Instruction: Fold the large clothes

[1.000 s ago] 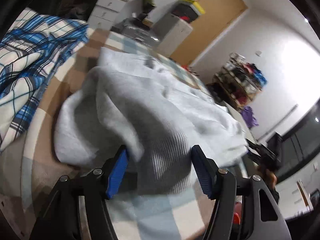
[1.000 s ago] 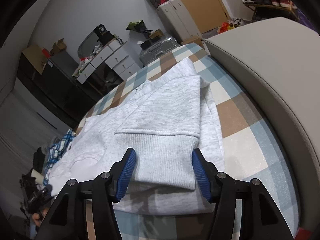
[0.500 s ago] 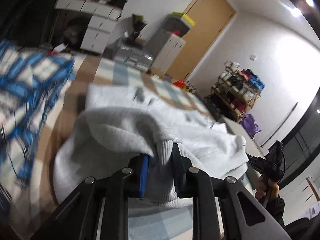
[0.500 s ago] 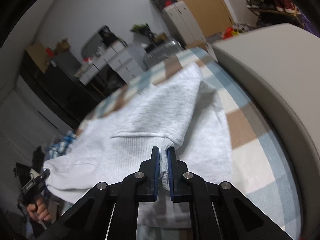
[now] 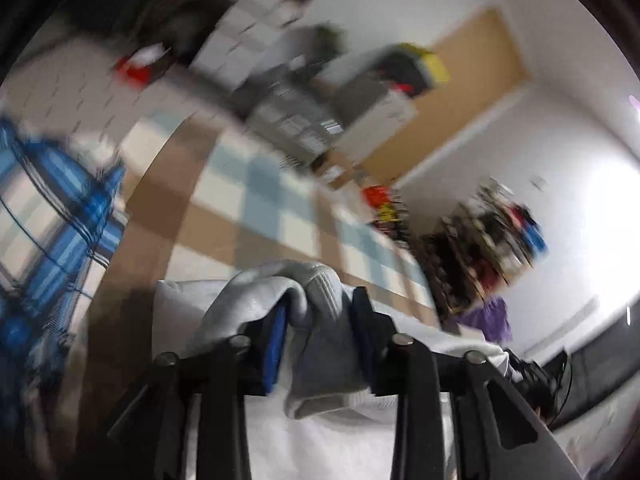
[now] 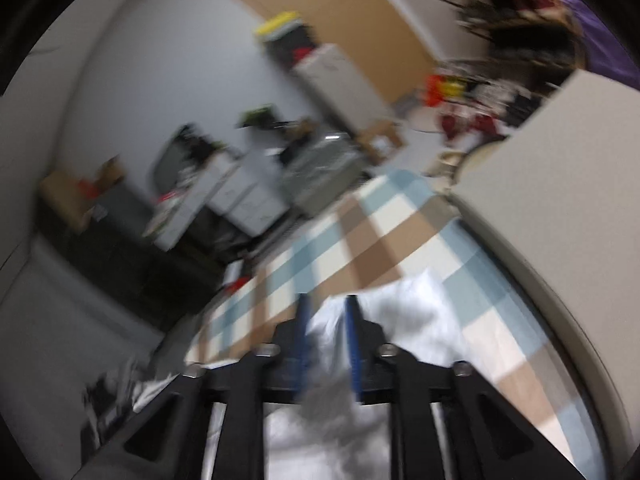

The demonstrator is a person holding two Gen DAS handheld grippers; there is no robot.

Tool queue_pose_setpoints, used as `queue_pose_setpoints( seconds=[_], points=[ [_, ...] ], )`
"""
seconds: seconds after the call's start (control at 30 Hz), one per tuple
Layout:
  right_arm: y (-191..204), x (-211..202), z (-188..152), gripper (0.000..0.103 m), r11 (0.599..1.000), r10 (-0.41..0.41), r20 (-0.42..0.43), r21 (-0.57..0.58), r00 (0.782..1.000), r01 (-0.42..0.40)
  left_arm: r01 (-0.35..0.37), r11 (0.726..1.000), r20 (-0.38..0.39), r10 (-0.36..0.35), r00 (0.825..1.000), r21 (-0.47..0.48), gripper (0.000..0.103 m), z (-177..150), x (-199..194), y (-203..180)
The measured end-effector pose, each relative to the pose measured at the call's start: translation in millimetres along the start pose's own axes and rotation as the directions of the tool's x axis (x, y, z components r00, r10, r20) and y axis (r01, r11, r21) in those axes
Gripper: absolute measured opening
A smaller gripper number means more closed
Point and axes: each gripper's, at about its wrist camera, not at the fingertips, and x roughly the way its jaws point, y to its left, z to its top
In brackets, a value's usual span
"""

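both grippers swung up the bed, jaws just reopening: left gripper (image 5: 316, 332) grips bunched sweater (image 5: 320, 360), right gripper (image 6: 326, 344) loose around it. checked cover (image 6: 360, 240), door (image 6: 340, 12) ahead. blue plaid cloth (image 5: 48, 220) in left view only.

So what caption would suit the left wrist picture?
Left gripper, jaws just opening, with the ribbed hem of a light grey sweatshirt bunched between its fingers above the checked bedspread.

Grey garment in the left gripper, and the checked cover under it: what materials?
Grey garment: looks like a soft matte cotton-type knit; the ribbed band bunched between the blue pads shows parallel ridges. Checked cover: probably flat woven fabric, matte, lying smooth; motion blur hides the weave.
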Motion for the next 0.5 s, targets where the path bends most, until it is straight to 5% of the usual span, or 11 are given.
queue_pose_setpoints(
  seconds=[0.03, 0.1, 0.27, 0.37, 0.5],
  points=[
    [-1.3, 7.3, 4.0, 0.066, 1.0, -0.025, 0.007, -0.011, 1.0, 0.025, -0.021, 0.999, -0.029, 0.02, 0.999, -0.048, 0.03, 2.1, 9.6, 8.5],
    [-6.3, 12.2, 8.9, 0.066, 0.996, -0.084, 0.001, -0.039, 0.996, 0.084, -0.025, 0.994, -0.076, 0.017, 0.997, -0.105, 0.031, -1.0, 16.0, 18.9],
    [-25.8, -2.0, -10.3, 0.074, 0.975, -0.105, -0.034, -0.198, 0.994, 0.096, -0.032, 0.995, -0.024, 0.034, 0.999, 0.097, 0.062, -25.5, -20.6, 4.2],
    [-38.8, 7.8, -24.0, 0.074, 0.965, -0.144, -0.109, -0.237, 0.984, 0.115, -0.086, 0.982, -0.037, 0.093, 0.995, 0.169, 0.062, -37.6, -23.1, 2.7],
    [-38.8, 24.4, -37.8, 0.074, 0.958, -0.149, -0.162, -0.268, 0.976, 0.102, -0.232, 0.93, -0.057, 0.258, 0.965, 0.285, 0.061, -47.7, 4.9, -5.8]
  ],
)
